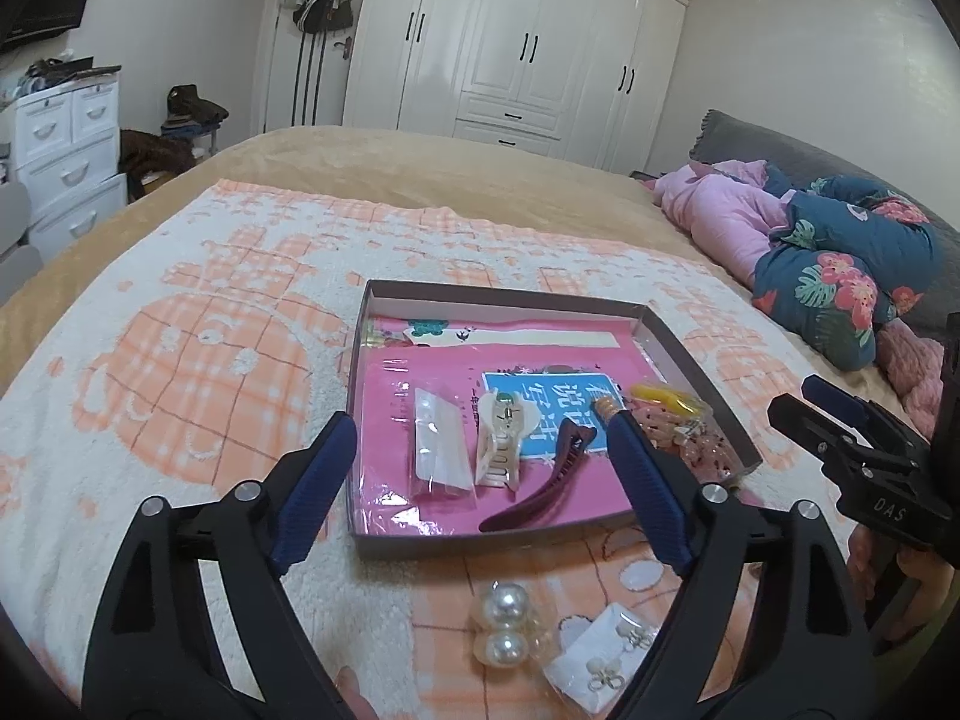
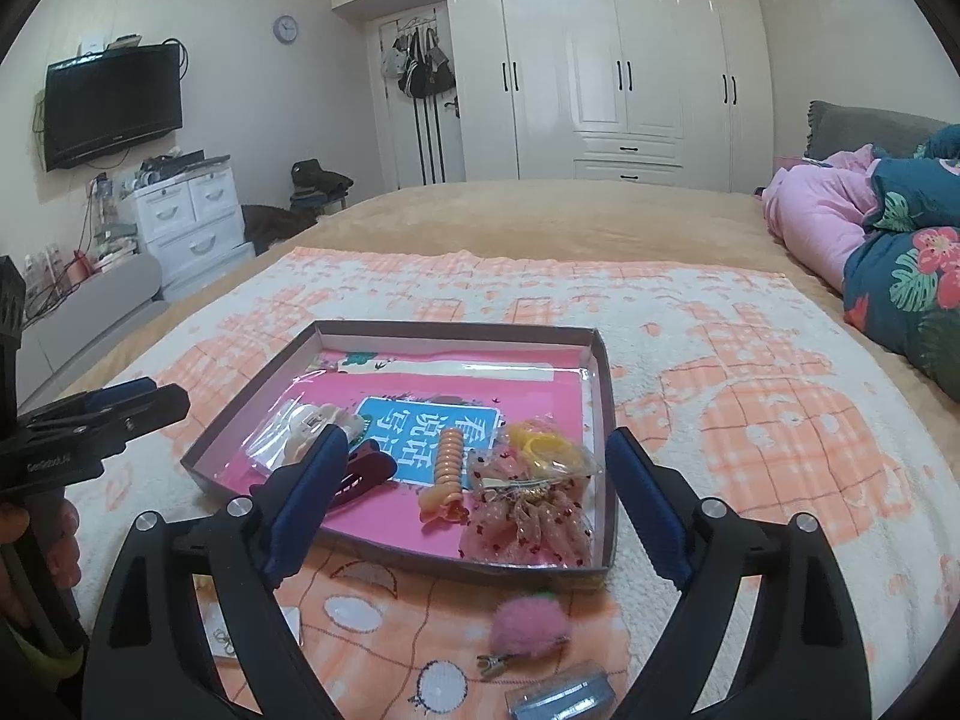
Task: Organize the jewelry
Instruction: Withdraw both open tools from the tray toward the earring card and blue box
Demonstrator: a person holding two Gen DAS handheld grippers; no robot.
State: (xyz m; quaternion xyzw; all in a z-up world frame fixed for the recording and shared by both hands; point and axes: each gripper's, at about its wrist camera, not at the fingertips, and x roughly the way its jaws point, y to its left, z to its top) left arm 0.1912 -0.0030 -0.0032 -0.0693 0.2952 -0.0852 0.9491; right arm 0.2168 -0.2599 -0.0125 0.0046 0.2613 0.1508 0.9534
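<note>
A shallow brown box point(image 1: 456, 290) with a pink lining lies on the bed blanket; it also shows in the right wrist view point(image 2: 456, 333). In it lie a white claw clip point(image 1: 501, 441), a dark red clip point(image 1: 540, 489), a clear bag point(image 1: 438, 447), an orange spiral clip point(image 2: 447, 471) and pink scrunchies point(image 2: 528, 522). My left gripper point(image 1: 480, 492) is open and empty over the box's near edge. Pearl pieces point(image 1: 507, 624) and an earring card point(image 1: 606, 654) lie below it. My right gripper point(image 2: 474, 501) is open and empty; a pink pompom clip point(image 2: 525, 630) lies below it.
A grey metallic piece point(image 2: 564, 699) lies at the near edge. Pink and floral bedding point(image 1: 828, 252) is piled at the right. A white wardrobe point(image 2: 618, 60), a drawer unit point(image 2: 192, 216) and a wall TV point(image 2: 114, 105) stand beyond the bed.
</note>
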